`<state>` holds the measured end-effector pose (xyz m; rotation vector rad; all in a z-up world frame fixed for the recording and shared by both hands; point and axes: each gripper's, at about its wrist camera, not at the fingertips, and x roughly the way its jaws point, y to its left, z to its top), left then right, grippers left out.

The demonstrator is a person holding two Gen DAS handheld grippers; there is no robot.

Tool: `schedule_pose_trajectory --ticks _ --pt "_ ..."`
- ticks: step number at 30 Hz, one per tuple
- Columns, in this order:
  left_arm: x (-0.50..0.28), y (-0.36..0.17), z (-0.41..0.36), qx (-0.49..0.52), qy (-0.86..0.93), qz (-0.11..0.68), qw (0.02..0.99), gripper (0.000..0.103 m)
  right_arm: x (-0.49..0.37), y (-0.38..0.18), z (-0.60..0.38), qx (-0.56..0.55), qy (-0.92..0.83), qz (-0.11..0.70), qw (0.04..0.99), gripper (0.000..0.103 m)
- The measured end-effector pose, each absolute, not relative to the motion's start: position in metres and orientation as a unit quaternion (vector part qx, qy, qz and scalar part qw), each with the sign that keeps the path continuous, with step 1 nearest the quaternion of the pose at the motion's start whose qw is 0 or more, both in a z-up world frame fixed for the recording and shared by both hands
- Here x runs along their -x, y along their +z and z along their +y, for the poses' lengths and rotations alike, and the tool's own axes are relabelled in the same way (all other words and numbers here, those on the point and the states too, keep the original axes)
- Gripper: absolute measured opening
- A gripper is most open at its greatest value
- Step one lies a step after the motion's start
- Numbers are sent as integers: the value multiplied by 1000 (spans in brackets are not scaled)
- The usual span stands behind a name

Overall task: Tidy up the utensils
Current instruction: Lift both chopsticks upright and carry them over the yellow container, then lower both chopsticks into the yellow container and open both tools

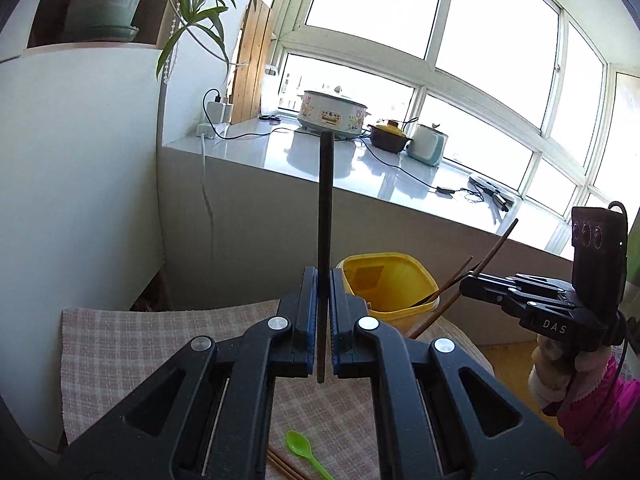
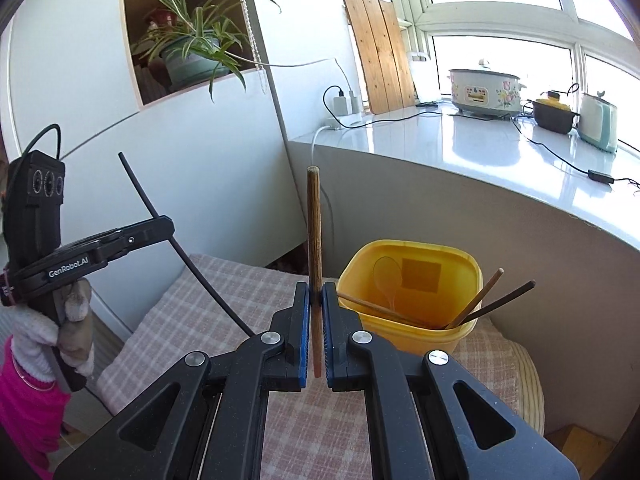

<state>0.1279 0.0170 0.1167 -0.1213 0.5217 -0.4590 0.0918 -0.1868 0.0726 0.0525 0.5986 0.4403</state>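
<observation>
A black chopstick is clamped between the fingers of the left gripper, held upright, its upper end raised well above the fingertips and its lower end poking out behind the blue pads. The same gripper is seen from the right wrist view at the left edge, gripped by a gloved hand with a pink sleeve below it, the black chopstick slanting through it.

A brown wooden chopstick is pinched in the fingers of the right gripper – also upright, closed tight on it. In the left wrist view the right gripper appears at the right side, with the wooden chopstick slanting up and right through it.

A yellow plastic tub stands on the checked cloth covering the tabletop, just beyond both grippers. Inside the tub: a pale spoon leaning against the back wall, and several chopsticks – two dark-brown ones sticking out over the right rim, one lighter one lying across toward the left rim.

A green plastic spoon is left on the cloth near the bottom of the left wrist view, just beside a pair of brown chopsticks partly hidden by the gripper body.

Behind, a glossy white windowsill counter carries a floral cooker, a brown clay pot and a pale teal appliance, with cables across it. A potted spider plant is set in a wall niche.
</observation>
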Motion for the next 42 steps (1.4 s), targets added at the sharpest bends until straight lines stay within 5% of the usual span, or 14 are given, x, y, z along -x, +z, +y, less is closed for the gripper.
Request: schedule_pose_trajectory --ticks 20,42 --pt "-160 167 -38 59 -251 190 947 3 -104 118 -233 -60 150 221 962 5" --pt "-204 128 -82 71 -261 240 932 3 -121 88 -236 -49 138 267 953 5"
